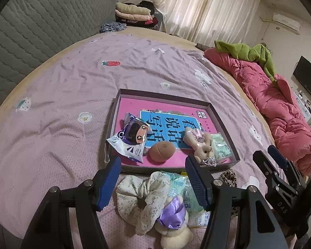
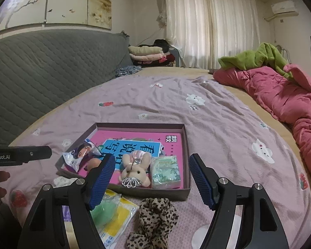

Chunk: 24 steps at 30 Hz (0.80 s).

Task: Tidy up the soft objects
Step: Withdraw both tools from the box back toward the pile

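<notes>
Both hand-held grippers, left [image 1: 153, 183] and right [image 2: 151, 179], gape empty. Floral scrunchie [image 1: 139, 197] lies between left fingers; leopard scrunchie [image 2: 153, 217] at right's 6 o'clock; tray [image 2: 184, 145] at 12.

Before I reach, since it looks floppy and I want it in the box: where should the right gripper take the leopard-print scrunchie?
Grip the leopard-print scrunchie across its bunched upper loop, coming from above. It lies flat on the bedspread just outside the box wall, so a side approach would likely only push it. The right gripper is open and empty.
</notes>
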Available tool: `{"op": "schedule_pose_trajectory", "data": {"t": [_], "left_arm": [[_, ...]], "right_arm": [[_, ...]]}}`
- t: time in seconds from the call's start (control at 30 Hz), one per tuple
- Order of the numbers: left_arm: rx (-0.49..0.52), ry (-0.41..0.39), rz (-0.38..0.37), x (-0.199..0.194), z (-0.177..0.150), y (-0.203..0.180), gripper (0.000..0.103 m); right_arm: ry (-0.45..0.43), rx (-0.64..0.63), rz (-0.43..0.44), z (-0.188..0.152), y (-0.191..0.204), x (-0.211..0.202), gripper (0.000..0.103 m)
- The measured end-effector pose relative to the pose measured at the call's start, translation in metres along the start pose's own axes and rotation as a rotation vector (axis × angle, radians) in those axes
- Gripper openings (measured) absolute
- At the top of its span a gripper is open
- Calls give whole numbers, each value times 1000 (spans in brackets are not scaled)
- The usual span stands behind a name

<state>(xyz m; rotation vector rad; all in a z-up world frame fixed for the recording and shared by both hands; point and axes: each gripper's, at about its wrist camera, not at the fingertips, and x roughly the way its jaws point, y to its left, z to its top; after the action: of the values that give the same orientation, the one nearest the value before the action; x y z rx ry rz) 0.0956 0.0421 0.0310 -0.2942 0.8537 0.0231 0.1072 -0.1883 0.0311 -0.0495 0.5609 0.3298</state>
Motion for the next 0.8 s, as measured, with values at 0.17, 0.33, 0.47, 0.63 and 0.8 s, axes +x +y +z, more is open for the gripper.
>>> {"op": "schedule_pose_trajectory", "data": {"t": [0.17,0.33,0.47,0.63,0.8], "left_arm": [[13,-3,-7,-6,-5,-2,64],[12,-3,-11,-9,-9,1,64],[7,-1,-14,-12,-13,6,64],[7,2,-19,-14,-16,9,64],[14,3,-21,-19,-21,10,64]], "right_arm": [[12,-2,-13,-5,1,-10,75],[27,-25,-21,-11,6,-18,75],[37,-36,-21,-15,10,-23,75],[60,-57,-24,-24,19,-27,75],[75,-72,-27,-28,26,-29,75]]}}
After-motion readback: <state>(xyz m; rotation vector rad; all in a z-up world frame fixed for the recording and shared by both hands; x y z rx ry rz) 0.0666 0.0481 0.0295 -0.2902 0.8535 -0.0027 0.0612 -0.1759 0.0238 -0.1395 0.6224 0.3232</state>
